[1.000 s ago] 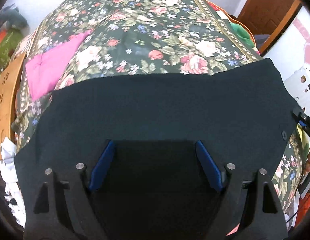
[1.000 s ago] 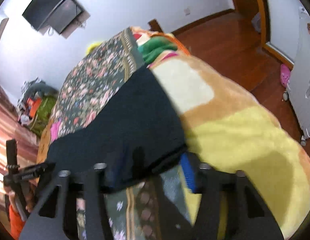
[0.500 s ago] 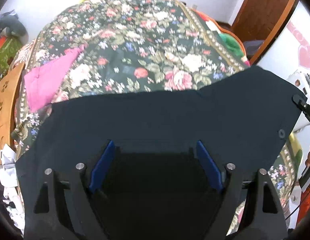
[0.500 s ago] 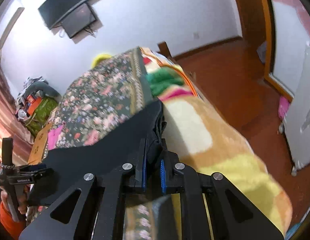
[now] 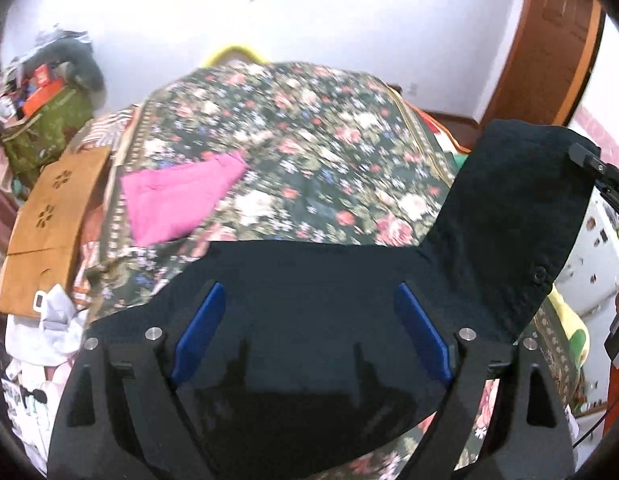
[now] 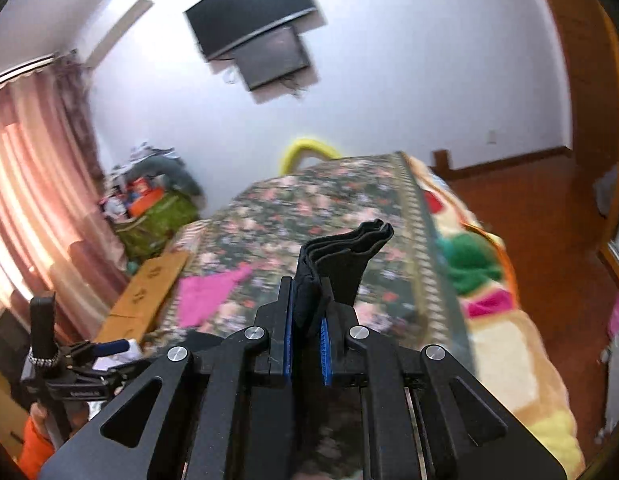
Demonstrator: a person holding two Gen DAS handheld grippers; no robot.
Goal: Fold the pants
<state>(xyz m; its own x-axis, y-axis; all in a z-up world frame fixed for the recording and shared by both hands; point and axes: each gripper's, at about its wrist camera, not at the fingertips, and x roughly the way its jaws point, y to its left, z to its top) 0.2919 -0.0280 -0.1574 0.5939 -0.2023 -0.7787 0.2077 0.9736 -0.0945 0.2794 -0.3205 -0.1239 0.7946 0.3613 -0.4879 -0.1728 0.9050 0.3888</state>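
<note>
The black pants [image 5: 329, 280] lie on the floral bedspread [image 5: 293, 140] in the left wrist view. Their right end [image 5: 517, 208] is lifted off the bed, held up at the right edge of that view. My left gripper [image 5: 309, 320] is open, its blue pads [image 5: 199, 332] spread wide above the flat part of the pants. My right gripper [image 6: 307, 344] is shut on a bunched edge of the pants [image 6: 341, 256], which sticks up between its blue pads [image 6: 287, 340].
A pink cloth [image 5: 177, 200] lies on the bed at the left. A brown cardboard box [image 5: 49, 232] and a green bag [image 5: 41, 128] stand beside the bed's left side. A yellow and orange blanket [image 6: 505, 344] covers the bed's right side. A wooden floor [image 6: 549, 192] lies beyond.
My right gripper closed on the pants' edge and lifted it off the bed. The left gripper stayed open and tilted upward, so more of the bed and wall show.
</note>
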